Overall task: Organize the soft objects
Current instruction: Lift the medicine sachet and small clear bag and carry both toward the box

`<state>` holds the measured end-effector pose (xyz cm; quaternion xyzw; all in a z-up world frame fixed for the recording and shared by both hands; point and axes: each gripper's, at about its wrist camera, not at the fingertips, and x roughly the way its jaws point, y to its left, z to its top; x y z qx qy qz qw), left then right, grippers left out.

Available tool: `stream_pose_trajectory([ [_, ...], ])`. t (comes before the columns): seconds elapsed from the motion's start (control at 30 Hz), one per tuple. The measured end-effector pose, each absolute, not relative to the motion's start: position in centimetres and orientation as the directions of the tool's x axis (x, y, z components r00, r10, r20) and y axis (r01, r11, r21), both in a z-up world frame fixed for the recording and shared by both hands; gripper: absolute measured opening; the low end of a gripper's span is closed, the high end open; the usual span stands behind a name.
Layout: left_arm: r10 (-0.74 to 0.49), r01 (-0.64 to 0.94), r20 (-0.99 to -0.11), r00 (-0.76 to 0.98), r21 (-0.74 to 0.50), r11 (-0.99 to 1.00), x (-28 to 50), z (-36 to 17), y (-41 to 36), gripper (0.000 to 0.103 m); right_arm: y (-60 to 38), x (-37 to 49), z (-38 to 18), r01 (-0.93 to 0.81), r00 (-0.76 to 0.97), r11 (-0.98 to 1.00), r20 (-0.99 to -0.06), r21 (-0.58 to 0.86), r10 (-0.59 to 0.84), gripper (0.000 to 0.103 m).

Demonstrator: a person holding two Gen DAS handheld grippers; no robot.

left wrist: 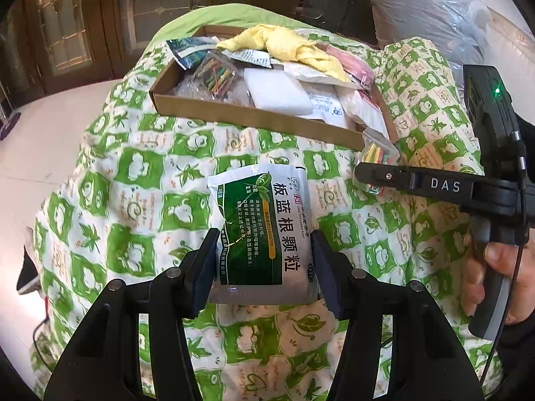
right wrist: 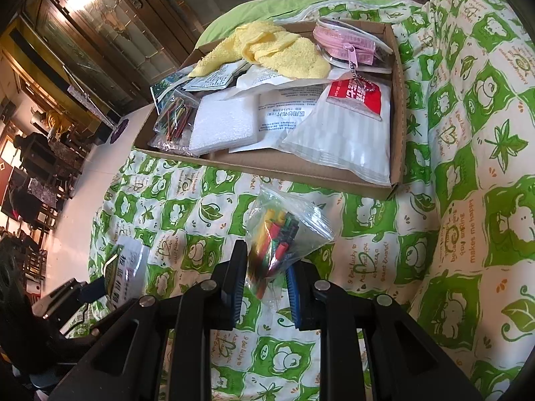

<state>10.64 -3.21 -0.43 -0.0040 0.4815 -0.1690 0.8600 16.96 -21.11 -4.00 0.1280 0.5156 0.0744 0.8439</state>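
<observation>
Your left gripper [left wrist: 264, 267] clamps the green sachet [left wrist: 260, 230], hiding its lower edges; your right gripper [right wrist: 267, 287] pinches the clear bag of coloured tubes [right wrist: 284, 234] above the quilt [right wrist: 451, 167]. The cardboard tray [right wrist: 301, 170] holds a yellow cloth [right wrist: 284, 53], pink pouch [right wrist: 347, 46] and white packets, overlapping and partly buried.

Green-and-white sachet [left wrist: 264, 230] upright, clear bag of coloured sticks [right wrist: 281, 234] tilted, both near the full cardboard tray [right wrist: 301, 170].

The left gripper [left wrist: 264, 264] pointed steeply downward, its jaws part-way apart and clamped on a flat item. The right gripper [right wrist: 265, 287] also pointed steeply downward, its jaws closed tight on a load. A hand [left wrist: 495, 274] gripped the right gripper's handle from below.
</observation>
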Motion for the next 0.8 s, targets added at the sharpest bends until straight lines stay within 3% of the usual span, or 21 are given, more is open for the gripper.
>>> stream_pose_trajectory([
  [0.8,-0.294,0.322,-0.823,0.487,-0.144,0.936,13.1,0.7,-3.9,0.054,-23.2,17.6,-1.7,0.032,0.544,0.972,-0.820,0.233,0.179,0.021],
])
